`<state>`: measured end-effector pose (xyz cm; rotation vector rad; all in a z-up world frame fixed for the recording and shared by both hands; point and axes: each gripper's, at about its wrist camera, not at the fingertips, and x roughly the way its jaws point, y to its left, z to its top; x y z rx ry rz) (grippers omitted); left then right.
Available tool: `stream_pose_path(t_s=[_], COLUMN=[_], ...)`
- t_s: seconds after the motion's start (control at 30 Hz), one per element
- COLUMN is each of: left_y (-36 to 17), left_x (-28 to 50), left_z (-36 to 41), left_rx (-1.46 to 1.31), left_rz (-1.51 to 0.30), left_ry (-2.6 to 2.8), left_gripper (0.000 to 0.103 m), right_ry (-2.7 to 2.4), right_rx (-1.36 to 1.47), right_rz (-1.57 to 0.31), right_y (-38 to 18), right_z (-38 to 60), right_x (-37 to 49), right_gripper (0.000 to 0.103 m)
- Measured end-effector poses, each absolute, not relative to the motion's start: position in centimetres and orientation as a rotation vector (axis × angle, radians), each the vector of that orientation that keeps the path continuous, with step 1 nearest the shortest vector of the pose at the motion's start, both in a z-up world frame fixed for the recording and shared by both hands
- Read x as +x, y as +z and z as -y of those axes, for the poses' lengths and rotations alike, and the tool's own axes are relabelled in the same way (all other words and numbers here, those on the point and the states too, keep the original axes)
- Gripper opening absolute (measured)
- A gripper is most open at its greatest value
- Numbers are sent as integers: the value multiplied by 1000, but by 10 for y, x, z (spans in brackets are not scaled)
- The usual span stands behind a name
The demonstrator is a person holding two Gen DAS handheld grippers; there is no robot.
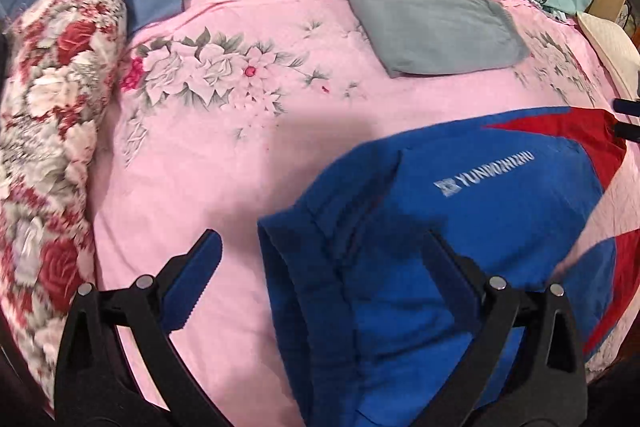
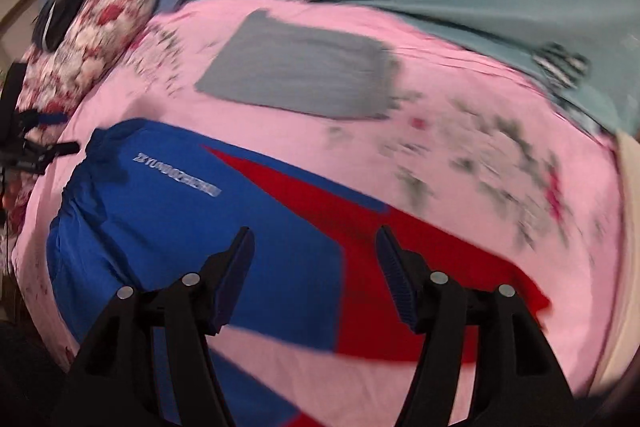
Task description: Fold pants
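Ahead of your left fingers (image 1: 204, 259) the pink bedspread (image 1: 224, 155) lies bare. A floral pillow (image 1: 52, 107) blocks their left; folded grey cloth (image 1: 432, 27) sits far ahead.

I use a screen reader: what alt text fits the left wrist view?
The open left tool hovers over the waistband end of blue and red pants lying on a pink floral bedspread. A folded grey garment lies beyond, and a floral pillow sits at left.

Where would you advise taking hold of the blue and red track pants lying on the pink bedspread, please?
Probably at the gathered waistband of the blue and red track pants, coming in from the left end. That edge is bunched and raised off the pink floral bedspread, and it sits between the open left tongs. The open right tongs suit the legs.
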<state>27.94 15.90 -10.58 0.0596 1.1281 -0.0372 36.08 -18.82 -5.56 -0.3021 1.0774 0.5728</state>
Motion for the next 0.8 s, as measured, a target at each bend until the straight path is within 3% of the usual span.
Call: stream_pose_path(t_s=[0.2,0.47,0.5,0.53,0.57,0.6,0.63,0.67,0.7,0.8], left_y=[-125,-143,-148,-151,-155,-158,-161,-163,-165,-164], left_x=[318,351,357,360,364,367,369,370,371,370], left_z=[-176,-170,-167,-165,-162,-158,-155,-152,-148,-137], left_rx=[91,119,130,141,155,170,184,196,205,284], left_rz=[-1190,-1257,-1277,-1290,-1305,-1320,-1331,-1343,-1359,-1344], left_ry=[-191,-420,-449,-467,-489,-514,-537,-565,-595,-629], left_gripper=[101,98,98,95,90,86,68,48,42,34], right_ry=[671,692,688,682,681,691,702,706,703,725], right_rx=[-527,-613,-624,-640,-653,-650,-641,-631,-634,-647], right_rz=[-1214,-1380,-1395,-1411,-1418,-1405,-1402,-1412,-1417,-1381], right_y=[-105,-141,-145,-150,-155,-154,-152,-151,-149,-136], right_z=[104,89,90,89,89,88,86,86,85,81], right_x=[408,436,437,439,440,441,441,443,444,438], right_gripper=[64,63,63,56,54,39,19,12,4,4])
